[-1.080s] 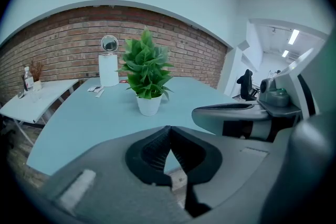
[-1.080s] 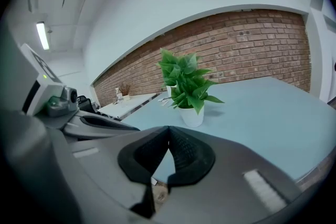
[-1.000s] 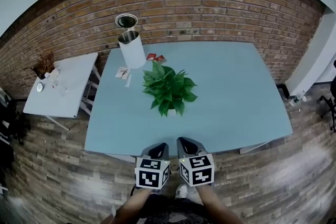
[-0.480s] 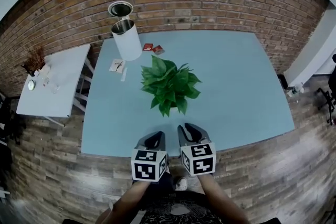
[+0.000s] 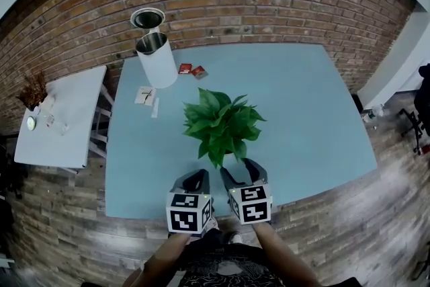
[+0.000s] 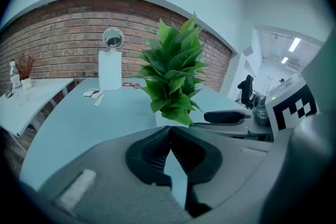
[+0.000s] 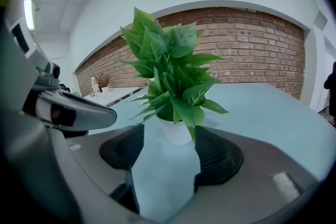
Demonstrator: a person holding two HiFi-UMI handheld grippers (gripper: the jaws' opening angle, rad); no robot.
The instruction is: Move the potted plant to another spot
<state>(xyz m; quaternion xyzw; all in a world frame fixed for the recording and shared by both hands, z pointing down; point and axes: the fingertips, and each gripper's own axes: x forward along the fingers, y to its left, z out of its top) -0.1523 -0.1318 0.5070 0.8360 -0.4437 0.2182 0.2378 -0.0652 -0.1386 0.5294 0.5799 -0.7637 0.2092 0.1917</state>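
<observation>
The potted plant (image 5: 222,123), leafy green in a small white pot (image 7: 176,131), stands near the middle of the light blue table (image 5: 309,117). My right gripper (image 5: 242,171) is just in front of it, under the nearest leaves. Its jaws have just been opening and now stand open, with the pot straight ahead of the gap and the pads off it. My left gripper (image 5: 197,177) is beside it to the left, shut with its tips together and nothing between them. In the left gripper view the plant (image 6: 173,73) is ahead and slightly right.
A white cylindrical bin (image 5: 156,60) stands at the table's far left corner against the brick wall. Near it lie red packets (image 5: 191,69) and white packets (image 5: 146,96). A small white side table (image 5: 60,114) with small items is to the left.
Both grippers have moved forward over the table's near edge, up to the plant. The right gripper's jaws, together before, now stand apart. The left gripper's jaws stay together.
</observation>
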